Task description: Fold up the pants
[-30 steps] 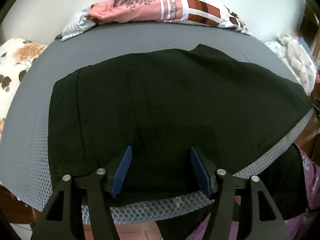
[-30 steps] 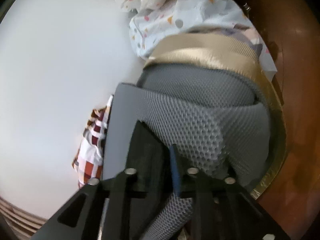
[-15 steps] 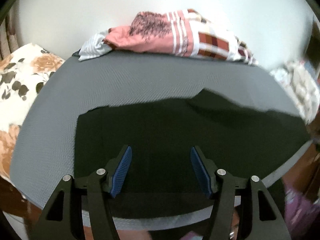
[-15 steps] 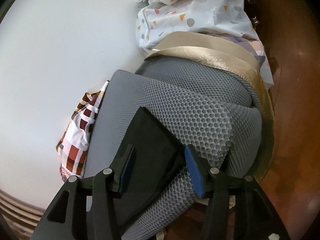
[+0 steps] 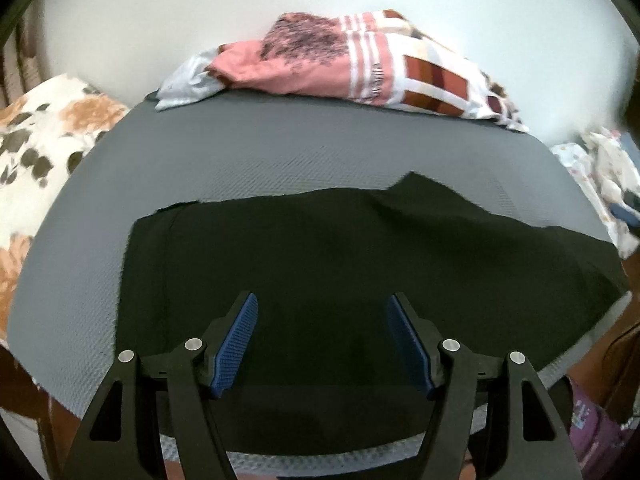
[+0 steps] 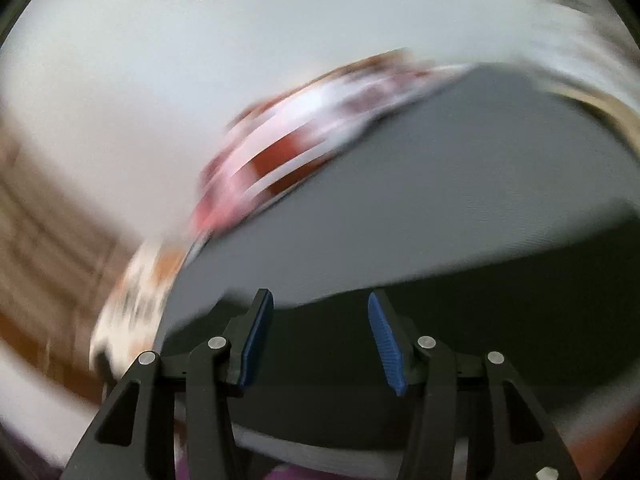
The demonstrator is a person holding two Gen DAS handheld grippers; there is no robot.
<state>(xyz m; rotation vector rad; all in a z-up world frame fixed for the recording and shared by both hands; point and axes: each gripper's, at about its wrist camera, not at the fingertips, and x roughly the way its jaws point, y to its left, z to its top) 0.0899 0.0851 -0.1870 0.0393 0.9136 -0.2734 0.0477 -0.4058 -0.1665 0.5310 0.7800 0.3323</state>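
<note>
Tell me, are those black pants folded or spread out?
Spread flat: the pants cover much of the grey mat. Whether they are doubled over, cannot tell.

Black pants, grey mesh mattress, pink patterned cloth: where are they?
black pants (image 5: pixel 340 256): left wrist view, middle of the flat fabric.
grey mesh mattress (image 5: pixel 304 152): left wrist view, bare top.
pink patterned cloth (image 5: pixel 304 64): left wrist view, its pink part.

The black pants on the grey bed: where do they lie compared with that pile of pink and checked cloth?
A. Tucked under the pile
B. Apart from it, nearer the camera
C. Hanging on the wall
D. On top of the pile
B: the black pants are spread on the near part of the grey bed, with bare mattress between them and the pile of pink and checked cloth at the far edge.
</note>
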